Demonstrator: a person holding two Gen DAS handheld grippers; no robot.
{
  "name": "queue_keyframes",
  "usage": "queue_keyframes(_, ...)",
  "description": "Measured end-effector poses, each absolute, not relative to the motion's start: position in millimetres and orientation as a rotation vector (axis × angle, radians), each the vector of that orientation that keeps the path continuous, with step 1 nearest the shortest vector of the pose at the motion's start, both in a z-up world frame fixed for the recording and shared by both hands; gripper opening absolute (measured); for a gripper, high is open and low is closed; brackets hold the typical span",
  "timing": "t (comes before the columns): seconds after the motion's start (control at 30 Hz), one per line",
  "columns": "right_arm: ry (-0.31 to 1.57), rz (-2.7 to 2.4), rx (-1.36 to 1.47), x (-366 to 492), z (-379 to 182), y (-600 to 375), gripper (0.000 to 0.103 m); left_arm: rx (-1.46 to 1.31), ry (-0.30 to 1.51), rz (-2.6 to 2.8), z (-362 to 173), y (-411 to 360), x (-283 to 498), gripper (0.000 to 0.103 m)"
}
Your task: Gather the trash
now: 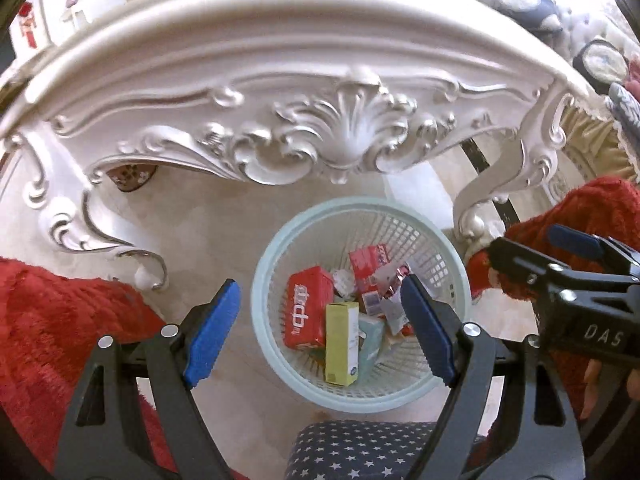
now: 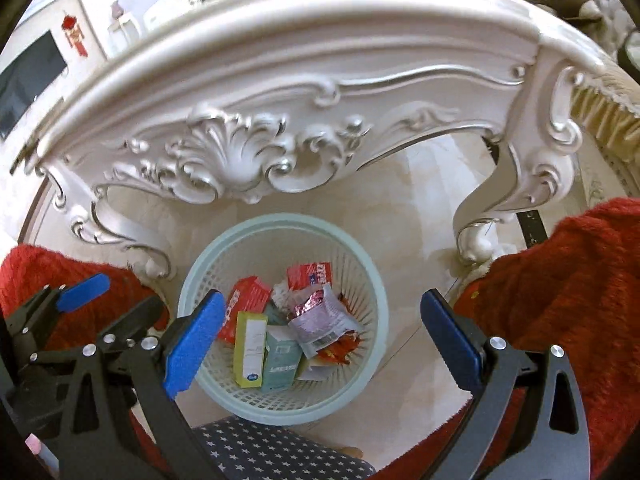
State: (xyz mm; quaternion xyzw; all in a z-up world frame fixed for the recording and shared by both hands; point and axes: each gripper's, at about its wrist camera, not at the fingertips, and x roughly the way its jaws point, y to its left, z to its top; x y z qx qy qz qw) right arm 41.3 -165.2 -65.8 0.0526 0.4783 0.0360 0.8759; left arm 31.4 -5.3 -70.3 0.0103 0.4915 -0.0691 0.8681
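Note:
A pale green mesh waste basket (image 1: pixel 280 248) stands on the floor below a carved white table, also in the right wrist view (image 2: pixel 208 256). It holds trash: red boxes (image 1: pixel 306 312), a yellow-green box (image 1: pixel 341 346), a teal box (image 2: pixel 282 360) and a silvery wrapper (image 2: pixel 320 316). My left gripper (image 1: pixel 320 332) hovers above the basket, open and empty. My right gripper (image 2: pixel 324 340) also hovers above it, open and empty; it shows at the right of the left wrist view (image 1: pixel 560 256).
The ornate white table's apron (image 1: pixel 340 136) and curved legs (image 1: pixel 480 200) stand just behind the basket. Red fluffy fabric (image 1: pixel 48 320) lies on both sides. A dark star-patterned cloth (image 1: pixel 352 452) sits below. The floor is cream tile.

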Motion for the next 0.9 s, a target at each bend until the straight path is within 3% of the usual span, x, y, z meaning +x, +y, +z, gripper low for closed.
queue_keyframes(0.9, 0.919, 0.061, 0.098, 30.8, -60.0, -169.0, 0.094, -0.028, 0.879, -0.009, -22.9, 20.2, 11.9, 0.080)
